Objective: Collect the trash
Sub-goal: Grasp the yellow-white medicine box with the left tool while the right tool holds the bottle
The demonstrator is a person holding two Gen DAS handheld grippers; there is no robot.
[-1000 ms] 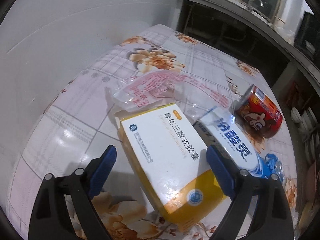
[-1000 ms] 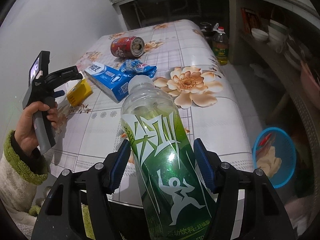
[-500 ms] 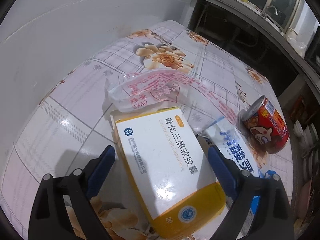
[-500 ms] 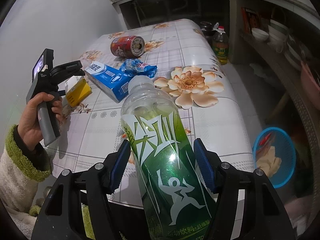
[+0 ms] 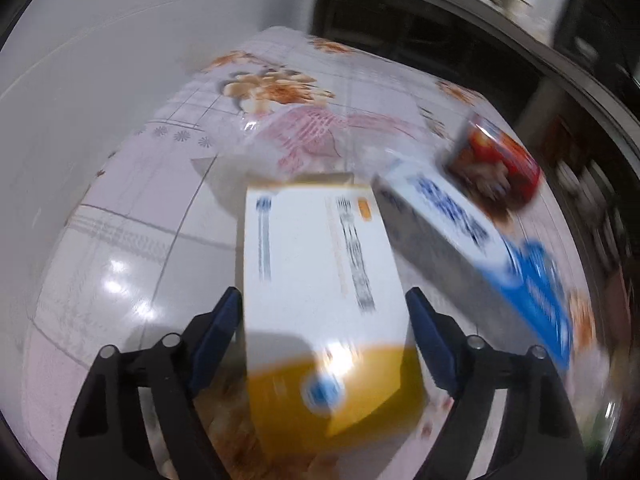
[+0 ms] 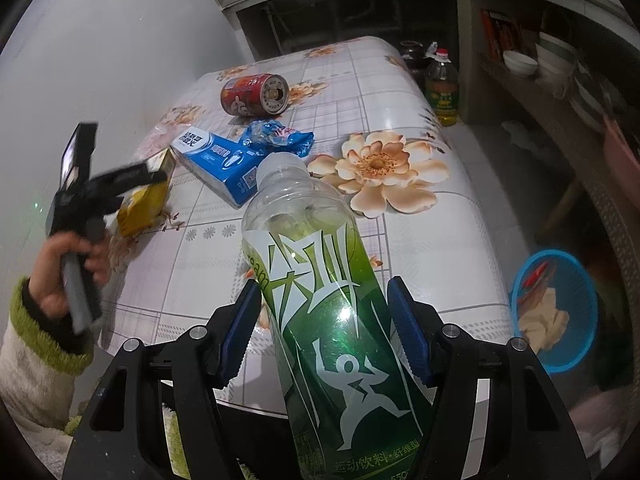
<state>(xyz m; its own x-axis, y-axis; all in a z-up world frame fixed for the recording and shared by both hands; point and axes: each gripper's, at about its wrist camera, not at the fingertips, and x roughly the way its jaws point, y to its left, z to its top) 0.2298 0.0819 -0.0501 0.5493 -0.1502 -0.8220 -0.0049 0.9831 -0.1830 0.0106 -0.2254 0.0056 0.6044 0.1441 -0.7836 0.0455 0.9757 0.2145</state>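
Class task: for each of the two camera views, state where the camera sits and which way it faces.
Left wrist: on the left tongs, facing down at the table; tongs closing around the yellow box.
Right wrist: on the right tongs, facing across the table; they grip a green bottle; left hand shows.
Shared: yellow box, blue box, can.

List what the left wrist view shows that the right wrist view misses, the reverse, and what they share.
Left wrist only: the left tool closing around the white-and-yellow box, and a pink-printed plastic bag behind it.

Right wrist only: the right tool gripping a green bottle, a blue wrapper and a blue basket on the floor.

Both: the box, blue carton, red can and floral tablecloth.
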